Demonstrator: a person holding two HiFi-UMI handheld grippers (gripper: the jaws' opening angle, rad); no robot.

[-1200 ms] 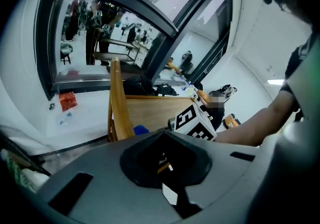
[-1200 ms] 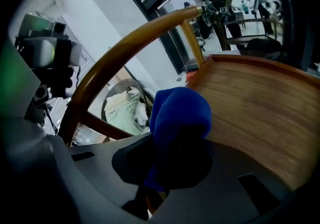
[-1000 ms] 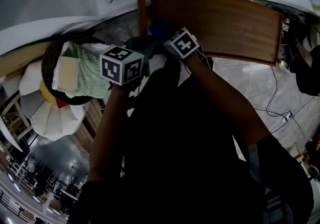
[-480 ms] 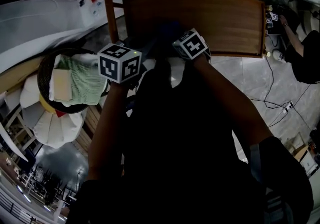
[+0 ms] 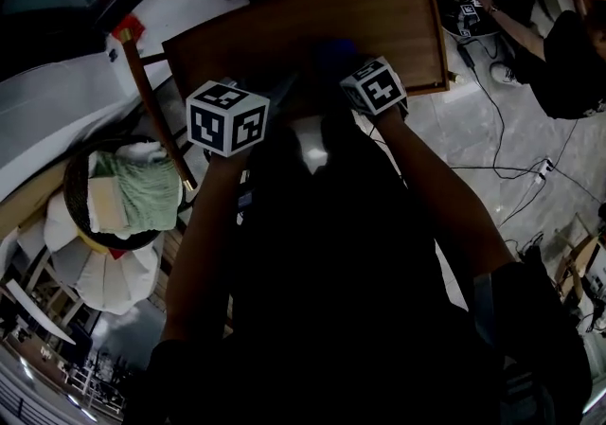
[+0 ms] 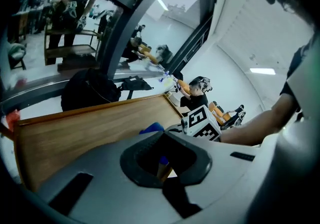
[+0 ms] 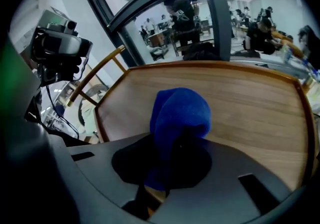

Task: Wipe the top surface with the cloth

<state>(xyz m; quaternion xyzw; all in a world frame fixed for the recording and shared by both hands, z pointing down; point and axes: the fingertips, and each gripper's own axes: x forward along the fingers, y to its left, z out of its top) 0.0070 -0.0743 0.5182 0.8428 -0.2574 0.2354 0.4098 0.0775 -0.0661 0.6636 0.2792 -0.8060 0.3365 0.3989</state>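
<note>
The blue cloth (image 7: 180,118) is pinched by the right gripper (image 7: 159,190) at the wooden top's (image 7: 250,108) near edge, ready to be pushed across.

Cloth (image 7: 179,114), apparently, on the tabletop (image 7: 252,106).

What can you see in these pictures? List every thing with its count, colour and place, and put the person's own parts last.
table: one, brown wood, in front of the person, below both tongs
cloth: one, blue, bunched up over the table, held in the right tongs
basket: one, dark, left of the table
towel: one, green, inside the basket
bag: one, black, beyond the table's far edge
cables: several, black, on the pale floor at right
right tongs: one, grey, shut on the cloth
left tongs: one, grey, beside the right tongs; open or shut cannot be told
</note>
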